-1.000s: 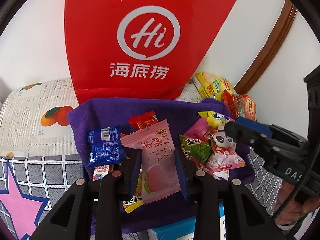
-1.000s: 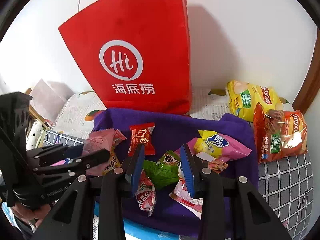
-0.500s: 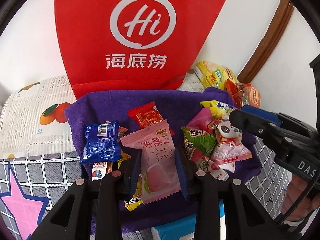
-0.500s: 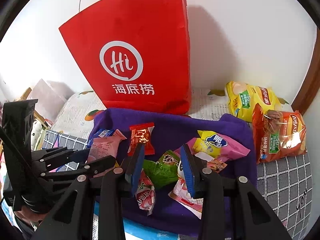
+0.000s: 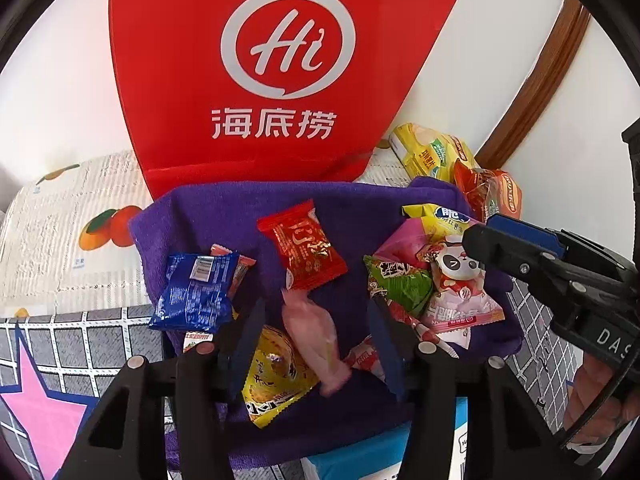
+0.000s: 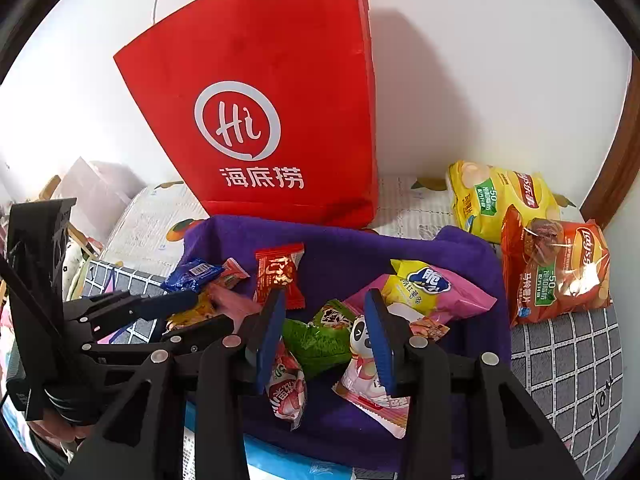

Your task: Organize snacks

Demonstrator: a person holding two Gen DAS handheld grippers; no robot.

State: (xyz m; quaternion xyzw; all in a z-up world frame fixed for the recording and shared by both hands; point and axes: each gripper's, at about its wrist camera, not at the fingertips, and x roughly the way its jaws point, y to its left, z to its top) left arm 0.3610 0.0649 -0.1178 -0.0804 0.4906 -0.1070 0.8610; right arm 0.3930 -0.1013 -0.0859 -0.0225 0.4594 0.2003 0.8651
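Note:
Several small snack packets lie on a purple towel [image 5: 352, 208]. A pink peach packet [image 5: 314, 340], blurred, sits loose between the spread fingers of my left gripper [image 5: 316, 340], which is open. Near it lie a blue packet [image 5: 196, 292], a red packet [image 5: 306, 252] and a yellow packet [image 5: 272, 384]. My right gripper [image 6: 326, 340] is open over a green packet [image 6: 320, 340] and a panda packet [image 6: 366, 376], touching neither. A yellow-and-pink packet [image 6: 424, 284] lies behind them.
A tall red paper bag [image 6: 272, 120] stands against the white wall behind the towel. Two crisp bags, yellow [image 6: 496, 196] and orange [image 6: 556, 264], lie at the right. A light blue box [image 5: 360, 456] pokes out under the towel's front edge.
My left gripper has opened and let go of the pink peach packet, which has dropped and turned between the fingers. The right gripper has hardly moved.

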